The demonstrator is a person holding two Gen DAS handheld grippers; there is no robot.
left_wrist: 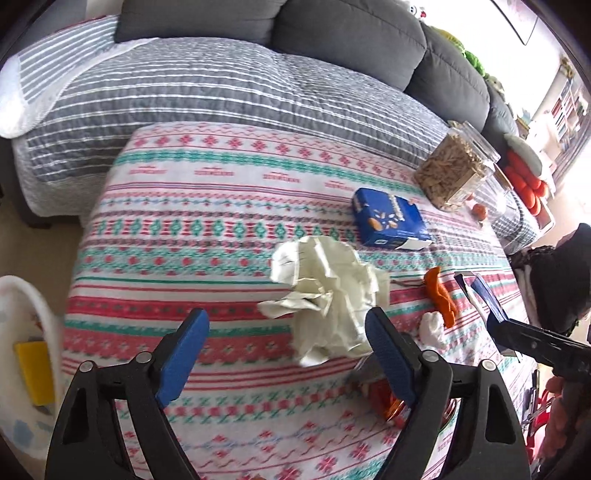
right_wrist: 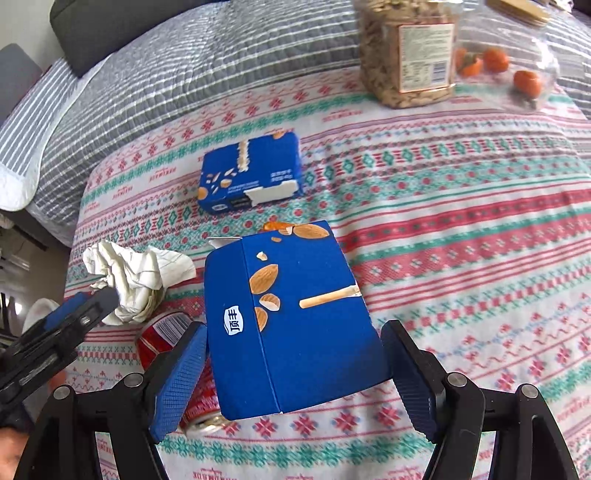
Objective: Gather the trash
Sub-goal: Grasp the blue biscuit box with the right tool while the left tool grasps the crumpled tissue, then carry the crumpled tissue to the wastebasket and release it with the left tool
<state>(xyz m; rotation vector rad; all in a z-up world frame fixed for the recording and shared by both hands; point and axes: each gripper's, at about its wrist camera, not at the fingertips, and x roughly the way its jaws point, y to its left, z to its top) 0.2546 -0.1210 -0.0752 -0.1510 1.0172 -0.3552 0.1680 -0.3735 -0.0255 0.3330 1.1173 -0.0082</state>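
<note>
A crumpled white paper (left_wrist: 328,295) lies on the patterned tablecloth (left_wrist: 207,229). My left gripper (left_wrist: 286,314) is open, its blue pads (left_wrist: 184,354) wide apart with the paper's near end between the tips. A red can (left_wrist: 384,398) lies partly hidden under the right-hand finger. My right gripper (right_wrist: 295,326) is shut on a blue almond-print box (right_wrist: 295,314), which it holds above the cloth. The right wrist view shows the paper (right_wrist: 136,277), the can (right_wrist: 166,332) and my left gripper (right_wrist: 85,306) at the left. A second blue box (right_wrist: 251,173) lies flat farther back.
Orange peel (left_wrist: 439,295) and a white scrap (left_wrist: 432,326) lie on the cloth to the right. A clear jar of nuts (right_wrist: 406,55) and a clear container of tangerines (right_wrist: 517,74) stand at the far edge. A white bin (left_wrist: 22,332) sits left of the table. A grey sofa (left_wrist: 332,33) is behind.
</note>
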